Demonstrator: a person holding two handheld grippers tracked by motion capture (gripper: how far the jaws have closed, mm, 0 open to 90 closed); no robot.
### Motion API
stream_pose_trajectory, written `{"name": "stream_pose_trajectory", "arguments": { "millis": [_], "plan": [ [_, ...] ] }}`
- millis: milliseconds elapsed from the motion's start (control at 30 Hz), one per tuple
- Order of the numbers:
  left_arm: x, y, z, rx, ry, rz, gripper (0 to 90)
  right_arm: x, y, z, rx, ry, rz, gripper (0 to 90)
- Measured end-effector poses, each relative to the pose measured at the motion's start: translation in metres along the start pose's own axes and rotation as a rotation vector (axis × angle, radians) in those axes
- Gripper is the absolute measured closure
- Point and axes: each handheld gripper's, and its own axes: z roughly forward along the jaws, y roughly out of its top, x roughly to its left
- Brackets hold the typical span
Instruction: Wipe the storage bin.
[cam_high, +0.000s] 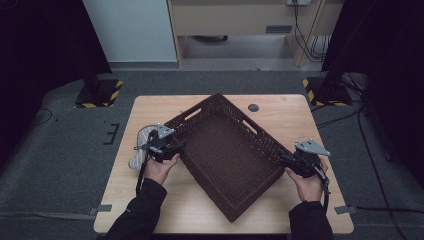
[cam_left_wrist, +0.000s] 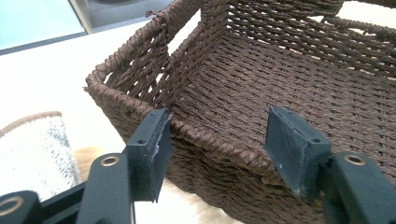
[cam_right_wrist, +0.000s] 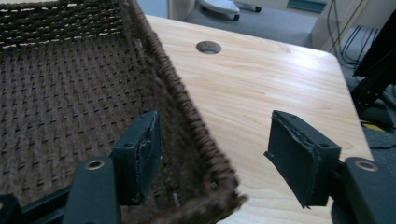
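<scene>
Nearest the high camera, two dark-sleeved forearms come in from the bottom edge, each hand holding a gripper at the sides of a brown woven basket (cam_high: 225, 155) that sits diagonally on the wooden table (cam_high: 290, 112); the basket's floor is bare weave, nothing lying in it (slot handles are cut into its end walls). Left hand (cam_high: 159, 169) is angled toward the basket's near-left wall; the left gripper (cam_high: 176, 150) straddles that rim, one jaw outside and one inside, jaws spread with a gap to the inner pad, so the wall is not clamped. Right hand (cam_high: 307, 184) points inward at the opposite corner; the right gripper (cam_high: 286, 159) stands wide apart across the right rim, one jaw over the basket floor, the other over bare tabletop, pads clear of the weave. Just beyond the left hand lies a whitish knitted cloth (cam_high: 140, 147); farther back, a round cable hole (cam_high: 253, 107) in the table.
</scene>
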Motion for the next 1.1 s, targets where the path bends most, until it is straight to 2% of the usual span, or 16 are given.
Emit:
{"name": "stream_pose_trajectory", "arguments": {
  "millis": [133, 233, 300, 433, 567, 633, 700, 767, 833, 967, 1100],
  "plan": [
    [-0.003, -0.004, -0.006, -0.014, 0.001, 0.012, 39.4, 0.003, -0.002, 0.003, 0.028, 0.003, -0.009, 33.9],
    [-0.004, -0.004, -0.010, -0.016, -0.003, 0.032, 39.8, 0.002, -0.005, 0.006, 0.048, -0.024, -0.014, 35.3],
    [-0.002, -0.002, -0.011, -0.015, -0.002, 0.035, 38.5, -0.001, -0.005, 0.007, 0.047, -0.016, 0.007, 35.1],
    [0.010, 0.002, -0.015, -0.034, 0.010, 0.009, 35.6, -0.001, -0.004, 0.008, 0.044, -0.042, -0.013, 37.6],
    [0.026, 0.006, -0.012, -0.034, 0.027, -0.028, 35.0, -0.007, -0.004, 0.011, 0.036, -0.059, -0.001, 37.7],
    [0.031, 0.006, -0.008, -0.023, 0.038, -0.030, 34.7, -0.009, -0.004, 0.012, 0.031, -0.067, 0.004, 37.7],
    [0.036, 0.005, -0.002, -0.015, 0.031, -0.038, 34.7, -0.011, -0.004, 0.013, 0.026, -0.074, 0.011, 37.8],
    [0.039, 0.004, 0.003, 0.001, 0.020, -0.035, 35.1, -0.011, -0.004, 0.013, 0.028, -0.073, 0.008, 37.8],
    [0.041, 0.003, 0.005, -0.008, 0.006, -0.054, 35.2, -0.010, -0.003, 0.012, 0.025, -0.069, 0.006, 38.1],
    [0.045, 0.002, 0.004, -0.009, -0.014, -0.061, 38.1, -0.008, 0.000, 0.006, -0.007, -0.044, 0.011, 36.8],
    [0.043, 0.000, 0.002, -0.010, -0.008, -0.057, 38.3, -0.005, 0.005, -0.001, -0.034, -0.024, 0.007, 35.5]
  ]
}}
